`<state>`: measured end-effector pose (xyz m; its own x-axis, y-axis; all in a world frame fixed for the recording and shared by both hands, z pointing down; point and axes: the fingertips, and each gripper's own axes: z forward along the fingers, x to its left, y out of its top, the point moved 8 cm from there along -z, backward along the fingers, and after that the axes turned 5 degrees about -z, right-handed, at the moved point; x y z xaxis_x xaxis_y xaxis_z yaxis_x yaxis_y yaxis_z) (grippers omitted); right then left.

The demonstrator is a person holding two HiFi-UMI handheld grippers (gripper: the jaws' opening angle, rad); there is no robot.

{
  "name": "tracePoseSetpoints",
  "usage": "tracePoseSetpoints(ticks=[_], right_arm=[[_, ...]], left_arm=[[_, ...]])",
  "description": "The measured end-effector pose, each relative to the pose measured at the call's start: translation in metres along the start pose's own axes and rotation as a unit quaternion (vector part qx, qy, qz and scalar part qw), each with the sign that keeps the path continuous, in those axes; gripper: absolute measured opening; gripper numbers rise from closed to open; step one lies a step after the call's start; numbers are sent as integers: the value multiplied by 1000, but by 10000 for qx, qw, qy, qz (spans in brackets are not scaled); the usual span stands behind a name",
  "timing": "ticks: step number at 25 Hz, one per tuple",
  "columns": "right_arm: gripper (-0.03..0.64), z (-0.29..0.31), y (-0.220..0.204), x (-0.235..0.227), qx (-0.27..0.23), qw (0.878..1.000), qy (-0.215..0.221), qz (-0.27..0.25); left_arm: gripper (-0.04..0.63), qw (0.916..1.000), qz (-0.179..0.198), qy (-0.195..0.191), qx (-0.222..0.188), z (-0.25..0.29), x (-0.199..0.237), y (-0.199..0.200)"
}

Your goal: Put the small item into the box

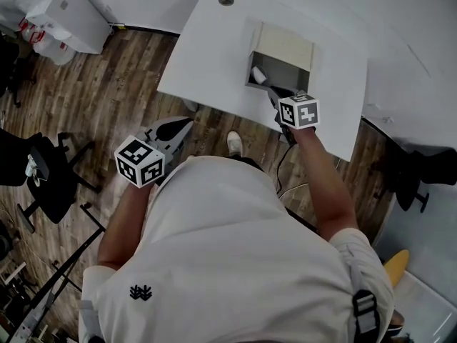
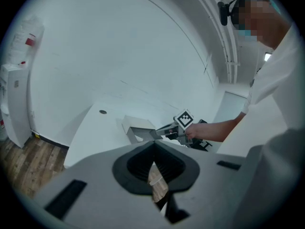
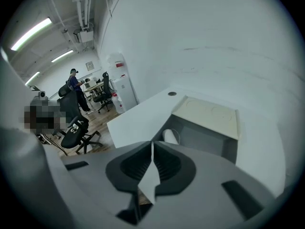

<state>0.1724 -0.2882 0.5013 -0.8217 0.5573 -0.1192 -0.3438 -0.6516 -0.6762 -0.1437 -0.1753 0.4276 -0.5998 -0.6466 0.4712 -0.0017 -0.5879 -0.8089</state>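
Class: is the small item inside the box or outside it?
Inside: the item lies on the floor of the box, between its walls.

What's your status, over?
Right gripper shut, empty, at the box's near edge. Left gripper shut, empty, off the table. Small item lies in the open box. Nothing in the way.

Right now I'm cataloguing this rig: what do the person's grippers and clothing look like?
Both the left gripper and right gripper have grey, tapering bodies with black jaw pads, each carrying a white cube printed with black square markers. The person wears a white short-sleeved shirt with a black logo.
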Motion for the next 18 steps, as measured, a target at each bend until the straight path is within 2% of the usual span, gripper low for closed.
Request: tracePoseSetpoints(ticks=[4, 12, 18], right_arm=[[9, -19, -16, 40, -140, 9999, 42, 79], [8, -50, -44, 119, -452, 9981, 288, 294], [6, -66, -64, 161, -594, 9967, 405, 382]], left_arm=[[6, 9998, -47, -175, -11, -18, 0, -10], [8, 9989, 86, -427, 155, -40, 0, -25], [8, 9975, 104, -621, 324, -45, -4, -38]])
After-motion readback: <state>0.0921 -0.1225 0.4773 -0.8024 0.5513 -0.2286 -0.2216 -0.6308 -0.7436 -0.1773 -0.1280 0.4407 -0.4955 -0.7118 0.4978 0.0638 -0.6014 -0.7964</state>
